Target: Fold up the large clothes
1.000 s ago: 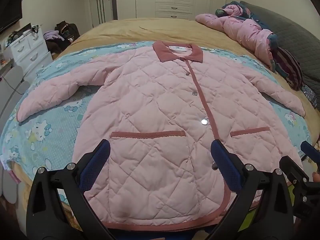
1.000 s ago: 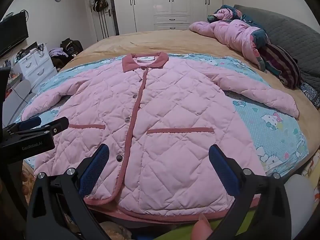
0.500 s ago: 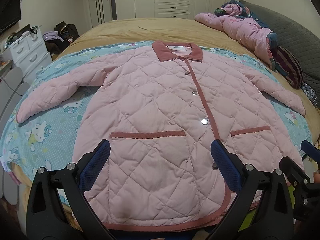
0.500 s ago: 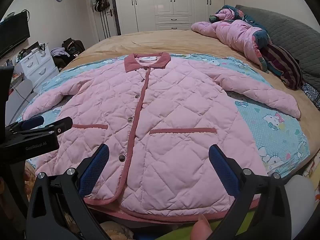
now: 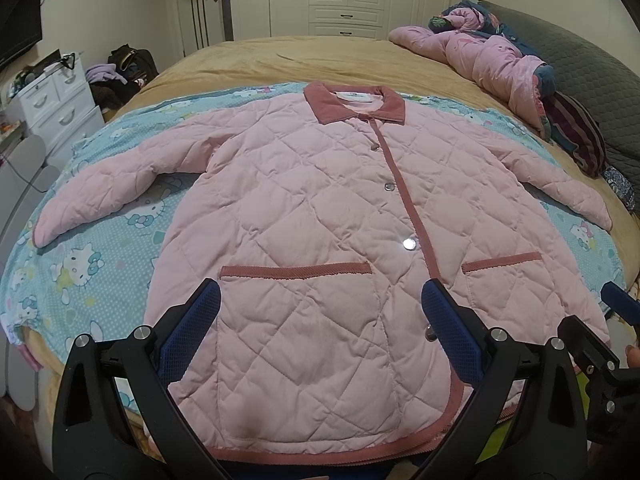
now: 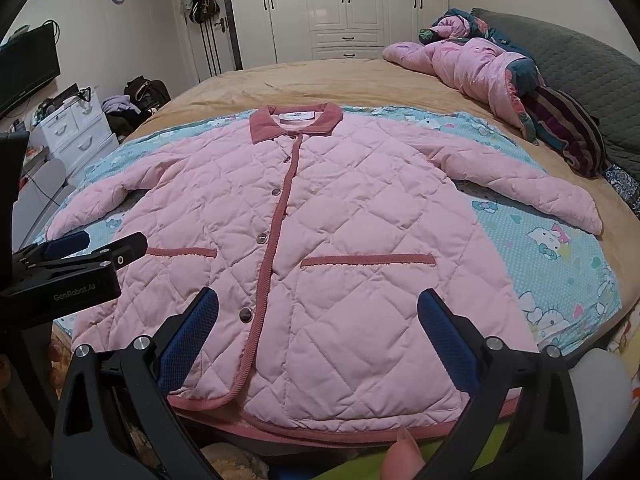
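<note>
A pink quilted coat (image 5: 320, 208) (image 6: 320, 220) with a dark pink collar, trim and pocket edges lies flat, front up and buttoned, on a blue cartoon-print sheet (image 5: 80, 256). Both sleeves are spread out to the sides. My left gripper (image 5: 320, 312) hovers open over the hem above the left pocket, holding nothing. My right gripper (image 6: 318, 312) is open above the hem near the right pocket, also with nothing in it. In the right wrist view the left gripper's black body (image 6: 68, 276) shows at the left edge.
The coat rests on a large bed with a tan cover (image 5: 320, 56). A heap of pink and patterned clothes (image 5: 500, 64) and a grey headboard (image 5: 592, 80) are at the right. White drawers (image 5: 60, 100) stand at the left, wardrobes (image 6: 344, 4) behind. A fingertip (image 6: 400, 456) shows at the bottom.
Both views have shifted slightly, with the right gripper drawing a little nearer the coat. The coat has not moved and both grippers stay open.
</note>
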Demonstrator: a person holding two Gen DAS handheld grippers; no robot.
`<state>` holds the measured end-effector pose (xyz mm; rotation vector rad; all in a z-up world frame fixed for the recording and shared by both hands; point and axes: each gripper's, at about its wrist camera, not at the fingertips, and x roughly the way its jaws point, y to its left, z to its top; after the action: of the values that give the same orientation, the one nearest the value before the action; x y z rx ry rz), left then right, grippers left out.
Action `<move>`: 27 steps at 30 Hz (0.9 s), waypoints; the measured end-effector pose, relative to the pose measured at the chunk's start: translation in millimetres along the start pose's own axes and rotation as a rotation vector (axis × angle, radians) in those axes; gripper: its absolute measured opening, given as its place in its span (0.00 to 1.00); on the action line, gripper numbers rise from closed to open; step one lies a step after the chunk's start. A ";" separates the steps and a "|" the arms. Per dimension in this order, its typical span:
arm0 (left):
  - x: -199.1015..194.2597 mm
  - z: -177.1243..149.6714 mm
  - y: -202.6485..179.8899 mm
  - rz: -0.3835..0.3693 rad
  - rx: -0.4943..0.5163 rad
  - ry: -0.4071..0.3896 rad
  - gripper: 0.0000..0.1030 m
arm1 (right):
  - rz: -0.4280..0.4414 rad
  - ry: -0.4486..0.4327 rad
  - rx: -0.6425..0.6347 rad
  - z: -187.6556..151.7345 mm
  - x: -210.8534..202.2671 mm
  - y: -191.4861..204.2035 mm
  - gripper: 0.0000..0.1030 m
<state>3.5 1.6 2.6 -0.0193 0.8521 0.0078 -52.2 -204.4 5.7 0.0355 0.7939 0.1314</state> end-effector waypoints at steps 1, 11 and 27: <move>-0.3 1.1 -0.5 -0.001 -0.001 0.000 0.91 | 0.001 0.000 0.000 -0.2 -0.3 0.1 0.96; 2.7 1.7 0.4 -0.002 0.002 -0.003 0.91 | -0.001 -0.002 0.003 -0.1 0.4 1.2 0.96; 4.1 2.4 1.0 0.004 0.003 0.000 0.91 | 0.000 0.014 0.012 2.5 9.0 -2.0 0.96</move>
<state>7.9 2.6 1.1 -0.0146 0.8518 0.0104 -43.9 -205.1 0.8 0.0464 0.8091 0.1274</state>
